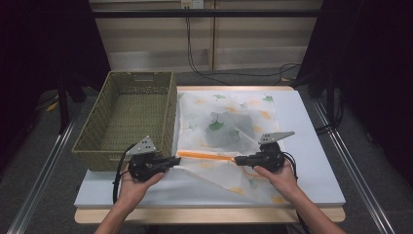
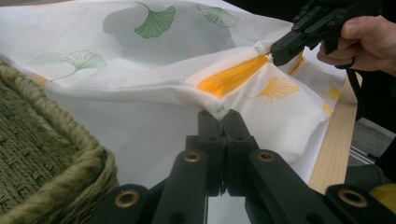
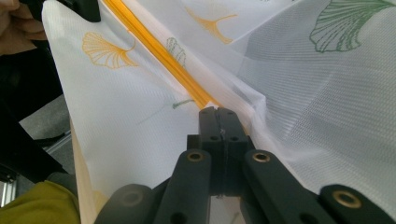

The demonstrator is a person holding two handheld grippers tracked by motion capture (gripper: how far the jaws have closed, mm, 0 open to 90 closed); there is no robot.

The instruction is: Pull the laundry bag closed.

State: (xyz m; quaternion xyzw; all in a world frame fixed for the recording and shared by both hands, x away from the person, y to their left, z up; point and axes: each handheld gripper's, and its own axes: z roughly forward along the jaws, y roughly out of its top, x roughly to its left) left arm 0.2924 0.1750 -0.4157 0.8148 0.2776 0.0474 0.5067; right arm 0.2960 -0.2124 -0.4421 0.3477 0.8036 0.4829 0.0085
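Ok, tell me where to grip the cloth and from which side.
Grip the cloth along its near hemmed edge, one end each, coming in from the two sides. That edge is lifted and stretched taut, as the left gripper and right gripper hold it.

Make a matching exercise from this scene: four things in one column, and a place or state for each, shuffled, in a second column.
1. woven basket
2. leaf-print cloth
3. left gripper
4. right gripper

a. shut on the cloth's edge near the basket
b. spread on the white board, its near edge lifted
c. stands at the table's left, nothing in it
d. shut on the orange-striped edge, farther from the basket

Pairs: 1-c, 2-b, 3-a, 4-d
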